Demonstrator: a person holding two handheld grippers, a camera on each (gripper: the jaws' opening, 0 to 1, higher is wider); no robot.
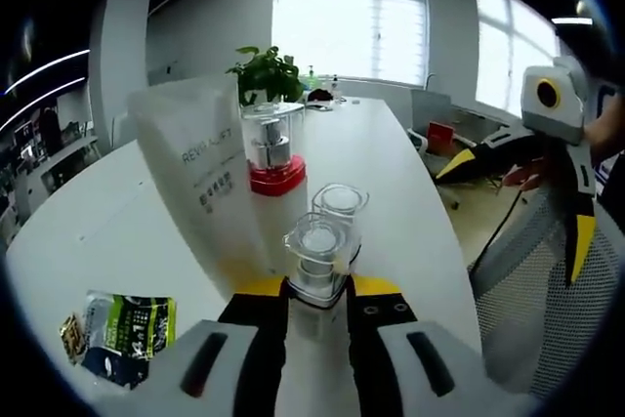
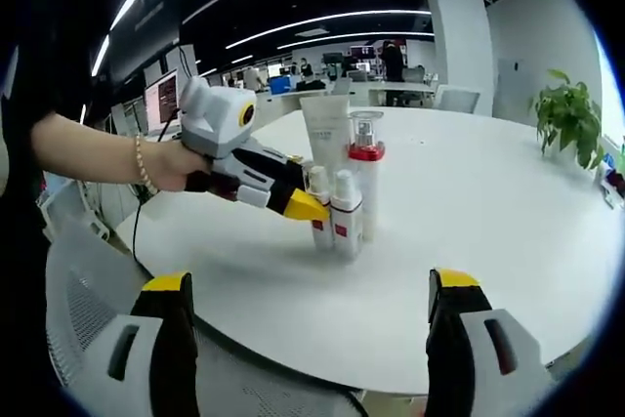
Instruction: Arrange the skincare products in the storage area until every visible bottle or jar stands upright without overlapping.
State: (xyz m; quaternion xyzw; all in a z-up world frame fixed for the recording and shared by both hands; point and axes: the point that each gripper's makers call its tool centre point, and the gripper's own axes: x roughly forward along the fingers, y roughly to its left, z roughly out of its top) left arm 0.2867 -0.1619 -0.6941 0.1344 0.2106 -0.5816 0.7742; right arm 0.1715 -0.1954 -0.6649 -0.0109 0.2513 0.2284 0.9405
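White tabletop [image 2: 469,212] holds upright bottles; the left gripper [image 1: 317,290] fingers clamp a small clear-capped bottle [image 1: 318,259], while the right gripper [image 2: 308,285] fingers are spread wide.

Beside the white table [image 2: 469,241], the left gripper [image 2: 311,208] has a white and grey body with a round yellow ring on its housing, a black middle section and yellow jaw tips. A black cable [image 2: 135,227] trails from it, and the hand [image 2: 174,165] on it wears a beaded bracelet [image 2: 141,165]. The right gripper [image 2: 308,295] has grey bodies with dark slots, black jaws and yellow tips.
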